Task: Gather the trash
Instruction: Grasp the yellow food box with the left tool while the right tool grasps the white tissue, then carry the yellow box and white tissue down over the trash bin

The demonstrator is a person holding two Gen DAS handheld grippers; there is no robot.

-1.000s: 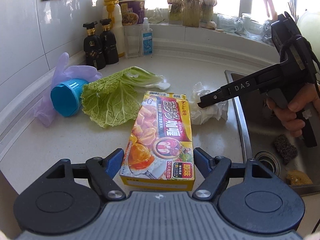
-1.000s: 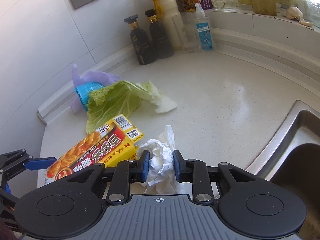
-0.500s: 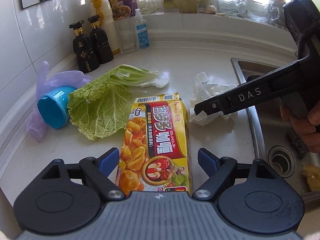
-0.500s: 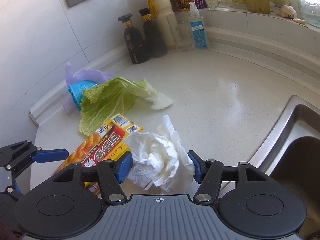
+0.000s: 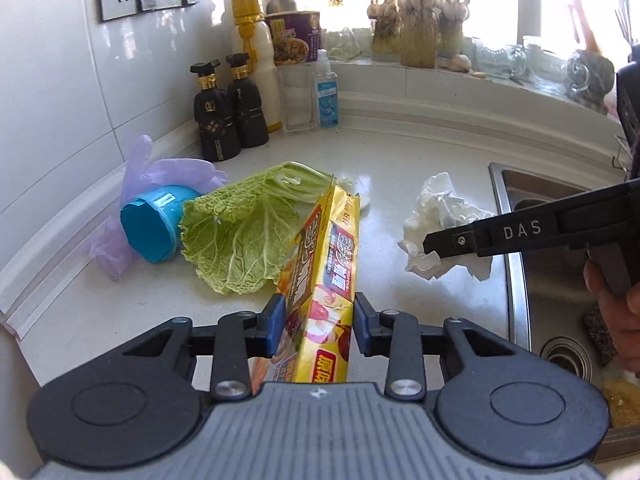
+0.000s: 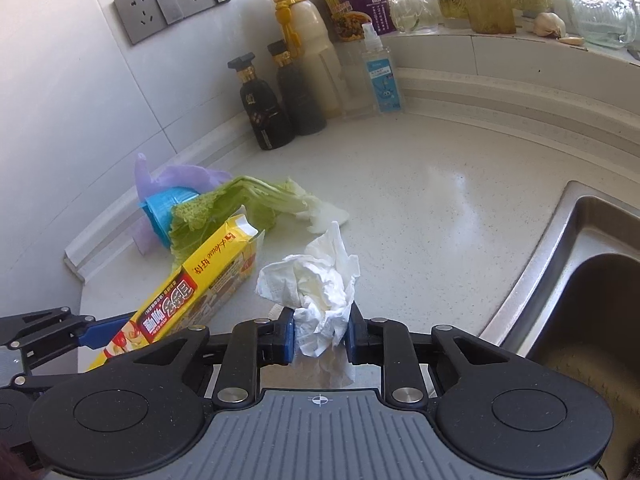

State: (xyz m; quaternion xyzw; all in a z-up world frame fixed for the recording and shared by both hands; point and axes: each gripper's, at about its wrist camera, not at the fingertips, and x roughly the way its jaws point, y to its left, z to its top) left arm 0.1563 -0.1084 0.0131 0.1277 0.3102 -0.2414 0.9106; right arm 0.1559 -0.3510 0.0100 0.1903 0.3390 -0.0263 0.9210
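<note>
My left gripper [image 5: 319,322] is shut on a yellow curry box [image 5: 326,280], tilted on its edge and lifted off the white counter [image 5: 400,152]. The box also shows in the right wrist view [image 6: 192,288]. My right gripper [image 6: 319,334] is shut on a crumpled white tissue [image 6: 316,284], which also shows in the left wrist view [image 5: 444,224]. A cabbage leaf [image 5: 244,232], a blue cup [image 5: 154,224] and a purple glove [image 5: 168,172] lie on the counter at the left.
Two dark bottles [image 5: 228,112], a white bottle [image 5: 256,56], a noodle cup [image 5: 294,36] and a sanitizer bottle [image 5: 326,92] stand along the back wall. A steel sink [image 5: 552,280] lies to the right. Garlic and glassware line the window ledge.
My left gripper closed on the curry box and tipped it up off the counter. My right gripper, open half a second ago, closed on the tissue again.
</note>
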